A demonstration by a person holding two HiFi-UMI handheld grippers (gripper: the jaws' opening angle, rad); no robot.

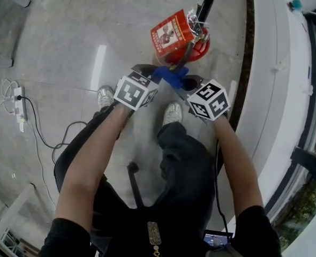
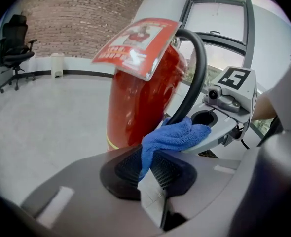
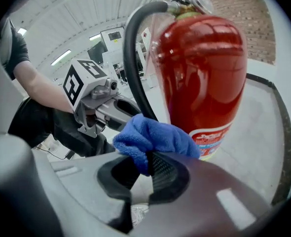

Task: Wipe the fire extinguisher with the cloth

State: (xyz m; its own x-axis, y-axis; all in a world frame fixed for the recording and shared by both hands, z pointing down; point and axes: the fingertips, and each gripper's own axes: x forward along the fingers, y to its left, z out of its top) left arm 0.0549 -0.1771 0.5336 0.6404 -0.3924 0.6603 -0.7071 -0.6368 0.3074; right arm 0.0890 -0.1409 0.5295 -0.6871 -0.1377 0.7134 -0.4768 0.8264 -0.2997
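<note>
Nearest the lens, the left gripper [image 2: 145, 169] has its jaws pinched narrow on one end of the blue cloth [image 2: 172, 135], and the right gripper [image 3: 148, 169] clamps the other end the same way. This likely keeps the cloth taut as a band for rubbing. The red fire extinguisher [image 1: 198, 50] stands on the floor at twelve o'clock of both grippers, just beyond the cloth. Its black hose [image 2: 197, 63] curves down beside the cloth, and a laminated tag [image 1: 171, 33] hangs over the top; both may hinder a clean sweep. A power strip [image 1: 20, 103] lies well apart at nine o'clock.
</note>
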